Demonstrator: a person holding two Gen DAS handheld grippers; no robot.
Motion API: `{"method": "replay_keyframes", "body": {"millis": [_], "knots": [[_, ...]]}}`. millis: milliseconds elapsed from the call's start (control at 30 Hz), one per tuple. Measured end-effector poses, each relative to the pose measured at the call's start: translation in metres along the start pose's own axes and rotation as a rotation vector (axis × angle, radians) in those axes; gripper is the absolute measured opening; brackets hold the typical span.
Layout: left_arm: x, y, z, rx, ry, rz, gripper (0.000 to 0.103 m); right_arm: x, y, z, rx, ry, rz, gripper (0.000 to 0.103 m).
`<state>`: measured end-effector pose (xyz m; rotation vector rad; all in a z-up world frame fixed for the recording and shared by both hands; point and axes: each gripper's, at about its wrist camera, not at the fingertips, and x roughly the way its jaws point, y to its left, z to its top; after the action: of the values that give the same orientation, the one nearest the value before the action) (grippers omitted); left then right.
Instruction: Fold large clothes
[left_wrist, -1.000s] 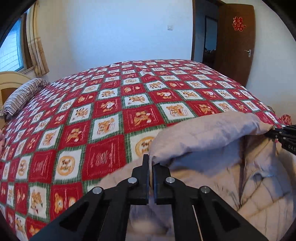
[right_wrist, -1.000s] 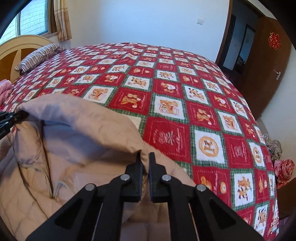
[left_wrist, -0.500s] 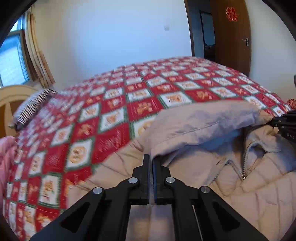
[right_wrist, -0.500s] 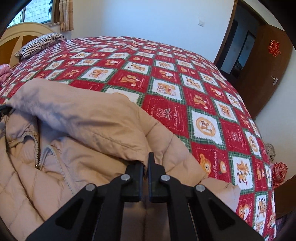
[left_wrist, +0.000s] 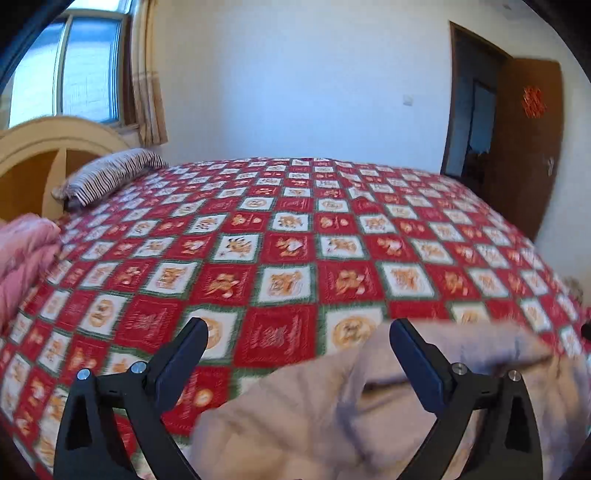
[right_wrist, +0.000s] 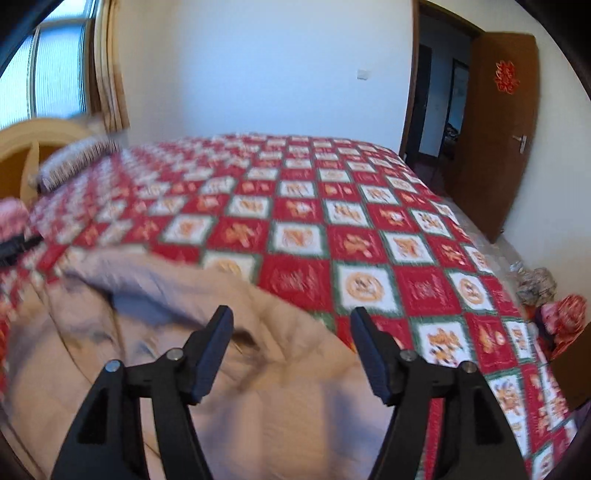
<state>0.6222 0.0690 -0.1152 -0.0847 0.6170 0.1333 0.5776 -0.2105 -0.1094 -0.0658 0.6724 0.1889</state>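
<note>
1. The jacket (right_wrist: 207, 376), beige and padded, lies at the near edge of the bed (right_wrist: 332, 236), on the red patterned bedspread. Its upper part looks doubled over itself; blur hides the details.
2. The left gripper (left_wrist: 297, 345): jaws opening, standing wide. No cloth between the pads. The jacket's left edge lies below and to the right of it.
3. The right gripper (right_wrist: 291, 330): jaws opening, moderately wide. The jacket lies beneath them, but the pads do not press on it.
4. Judgement on the step: one fold appears laid down and let go; both tools are clear of the cloth. The garment is still a broad, puffy heap, so more folding is left.
5. Next move, as I judge it: choose two new points on an outer edge, probably the sides or the hem, come down with the jaws apart, and close on the cloth before lifting.
6. Risk: thick filling may spring open, and a shallow pinch could slip off.
7. Elsewhere: a striped pillow (left_wrist: 107, 175) by the headboard and pink bedding (left_wrist: 22, 251) at the left, both well apart from the jacket.
</note>
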Motion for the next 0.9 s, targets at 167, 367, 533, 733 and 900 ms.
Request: {"method": "replay_keyframes", "body": {"millis": [167, 367, 533, 733, 900], "knots": [[0.033, -0.037, 0.018, 0.067, 0.029, 0.052, 0.099, 0.032, 0.028, 0.035, 0.062, 0.006, 0.059, 0.069], [0.065, -0.061, -0.013, 0.13, 0.113, 0.045, 0.099, 0.078, 0.064, 0.037, 0.052, 0.093, 0.092, 0.069], [0.085, -0.057, -0.039, 0.102, 0.18, 0.012, 0.099, 0.102, 0.071, 0.004, -0.005, 0.167, 0.085, 0.066], [0.097, -0.06, -0.053, 0.107, 0.235, -0.01, 0.099, 0.108, 0.059, -0.013, 0.019, 0.175, 0.086, 0.066], [0.101, -0.061, -0.059, 0.112, 0.241, -0.005, 0.099, 0.113, 0.061, -0.017, 0.004, 0.183, 0.069, 0.066]]}}
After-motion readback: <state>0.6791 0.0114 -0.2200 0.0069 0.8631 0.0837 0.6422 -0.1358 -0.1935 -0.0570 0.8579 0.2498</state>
